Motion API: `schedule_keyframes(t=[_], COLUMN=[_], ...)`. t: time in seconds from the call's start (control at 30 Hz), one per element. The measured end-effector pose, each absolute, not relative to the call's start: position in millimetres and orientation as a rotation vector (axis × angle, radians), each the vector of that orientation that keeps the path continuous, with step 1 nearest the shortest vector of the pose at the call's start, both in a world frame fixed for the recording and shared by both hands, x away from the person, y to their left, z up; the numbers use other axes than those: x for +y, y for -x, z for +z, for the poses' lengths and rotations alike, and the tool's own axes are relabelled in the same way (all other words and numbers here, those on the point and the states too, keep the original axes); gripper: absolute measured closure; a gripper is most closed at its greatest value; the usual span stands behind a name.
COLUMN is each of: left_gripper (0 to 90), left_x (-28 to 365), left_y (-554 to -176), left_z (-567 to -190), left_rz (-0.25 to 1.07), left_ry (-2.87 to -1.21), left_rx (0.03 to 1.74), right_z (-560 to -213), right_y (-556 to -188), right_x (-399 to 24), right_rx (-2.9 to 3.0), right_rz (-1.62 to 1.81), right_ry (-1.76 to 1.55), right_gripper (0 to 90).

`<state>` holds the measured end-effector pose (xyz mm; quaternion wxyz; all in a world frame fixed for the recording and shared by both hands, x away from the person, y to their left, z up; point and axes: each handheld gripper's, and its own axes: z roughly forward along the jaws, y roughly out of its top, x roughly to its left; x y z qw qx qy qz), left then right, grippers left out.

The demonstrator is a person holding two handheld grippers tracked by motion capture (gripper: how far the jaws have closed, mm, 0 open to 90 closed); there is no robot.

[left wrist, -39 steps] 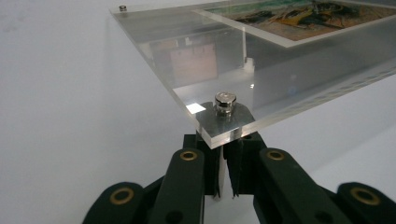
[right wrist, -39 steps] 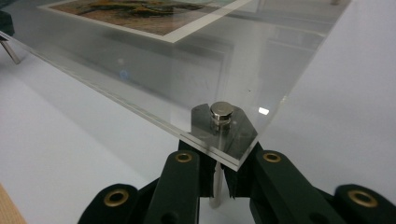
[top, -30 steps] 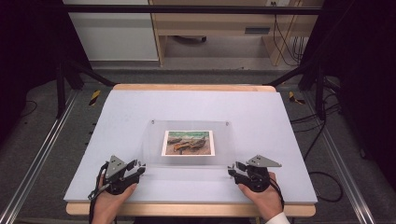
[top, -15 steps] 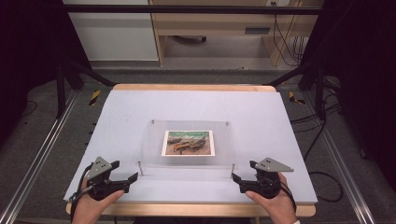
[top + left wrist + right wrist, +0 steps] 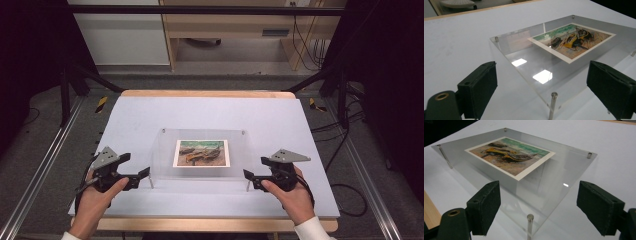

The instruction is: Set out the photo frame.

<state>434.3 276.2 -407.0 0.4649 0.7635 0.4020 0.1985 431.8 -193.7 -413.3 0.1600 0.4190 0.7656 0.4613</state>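
A clear acrylic frame (image 5: 165,150) stands on short metal pins on the white table (image 5: 210,112), with a picture of boats (image 5: 201,153) in its middle. My left gripper (image 5: 144,175) hovers just off the frame's near left corner and my right gripper (image 5: 248,176) just off its near right corner. The left jaws have just been opening. The right jaws opened wide, then closed a little. In the left gripper view the gripper (image 5: 544,82) is open above the frame (image 5: 524,62) and a corner pin (image 5: 553,98). The right gripper (image 5: 541,202) gapes likewise above its corner pin (image 5: 530,220). No pad touches anything.
A wooden strip (image 5: 200,224) edges the table's near side. Metal rails (image 5: 42,170) run along both sides, and cables (image 5: 350,200) lie on the floor at the right. Yellow-and-black clamps (image 5: 101,103) sit at the far corners. A cabinet (image 5: 125,35) stands behind.
Both grippers were at the frame's near corners with narrower jaws. They have since lifted and drawn a little outward, and both pairs of jaws now stand wide apart.
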Motion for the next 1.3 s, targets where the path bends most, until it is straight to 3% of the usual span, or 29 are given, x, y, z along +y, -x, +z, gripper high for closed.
schedule_keyframes(t=[0.47,1.0,1.3], left_gripper=[17.4,14.2,13.5], left_x=[265,267,271], left_y=[-450,-444,-446], left_z=[-418,-419,-425], left_rz=[0.456,0.477,0.424], left_ry=[-1.883,-1.853,-1.864], left_rx=[1.005,0.997,1.035], right_z=[-430,-441,-443], right_y=[-452,-450,-452], right_x=[-189,-188,-191], right_rx=[2.266,2.316,2.345], right_rz=[1.310,1.337,1.376], right_ry=[-1.281,-1.338,-1.387], right_gripper=[29.6,25.9,22.8])
